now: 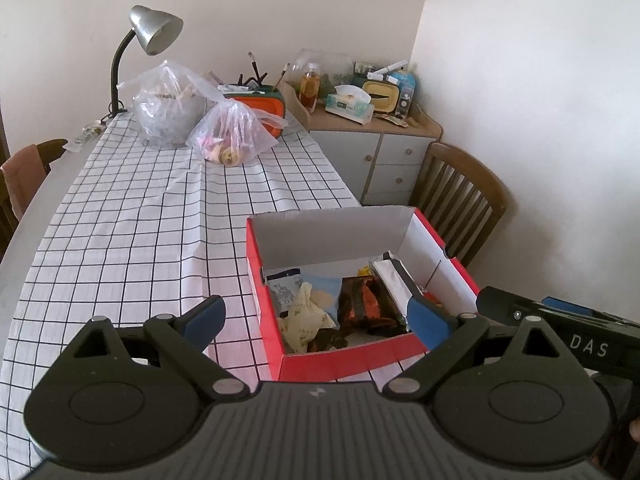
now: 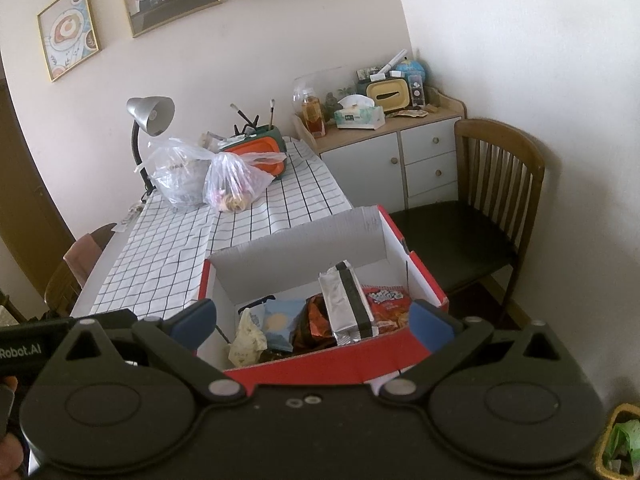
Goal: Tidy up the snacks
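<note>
While both grippers, left [image 1: 316, 316] and right [image 2: 314, 320], hover with fingers spread and empty just short of the red box [image 2: 320, 372] on the desk [image 1: 140, 216], the snacks [image 2: 348, 304] sit inside it; straightening the upright silver packet looks next.

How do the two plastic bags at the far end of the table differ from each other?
The left plastic bag looks greyer and rounder, wrapped over something bowl-like; the right plastic bag holds pinkish and tan items. The left plastic bag stands nearer the desk lamp, the right plastic bag nearer the orange container. Both are translucent, knotted on top, and sit touching on the checked tablecloth.
</note>
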Motion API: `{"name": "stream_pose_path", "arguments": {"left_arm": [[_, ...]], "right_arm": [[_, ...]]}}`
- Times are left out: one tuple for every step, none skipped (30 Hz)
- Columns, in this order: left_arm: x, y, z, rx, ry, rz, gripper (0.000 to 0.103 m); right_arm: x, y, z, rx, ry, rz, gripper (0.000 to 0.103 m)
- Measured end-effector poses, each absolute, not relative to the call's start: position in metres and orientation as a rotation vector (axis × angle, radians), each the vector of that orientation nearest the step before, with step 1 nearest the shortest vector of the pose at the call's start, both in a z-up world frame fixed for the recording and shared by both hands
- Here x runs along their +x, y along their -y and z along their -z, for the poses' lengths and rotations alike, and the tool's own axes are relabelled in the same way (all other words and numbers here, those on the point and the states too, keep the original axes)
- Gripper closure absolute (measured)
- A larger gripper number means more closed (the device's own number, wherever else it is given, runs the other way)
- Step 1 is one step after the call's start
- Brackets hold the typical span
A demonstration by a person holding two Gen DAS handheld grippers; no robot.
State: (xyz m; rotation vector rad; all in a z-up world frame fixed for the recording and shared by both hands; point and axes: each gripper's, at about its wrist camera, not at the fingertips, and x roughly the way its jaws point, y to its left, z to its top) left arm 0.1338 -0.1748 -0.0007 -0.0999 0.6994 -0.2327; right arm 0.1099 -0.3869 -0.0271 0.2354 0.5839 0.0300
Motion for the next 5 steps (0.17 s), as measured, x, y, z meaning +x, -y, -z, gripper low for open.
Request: {"name": "stream_pose_path", "arguments": {"left_arm": [[0.1340,0.1748,0.0007,-0.100,-0.699,0.233,0.005],[0.1341,0.1747,0.0009,-0.100,-0.700,0.234,0.005],[0.1349,0.1747,0.0012,-0.101,-0.702,0.233,0.005],[0.1351,0.1745,0.0019,-0.101,-0.703,0.233,0.005],[0.1353,0.1745,0.0024,-0.100,-0.705,0.234,0.005]], "right_arm": [[0.1098,0.3862,0.0271,0.235,-0.584,-0.030,0.000],[0.1092,0.3851,0.0273,0.235,-0.586,-0.029,0.000],[0.1084,0.3845,0.0276,0.236,-0.587,-0.027,0.000],[0.1077,0.3843,0.0277,0.237,-0.587,-0.026,0.000],[0.1071,0.3840,0.0280,0.237,-0.588,-0.026,0.000]]}}
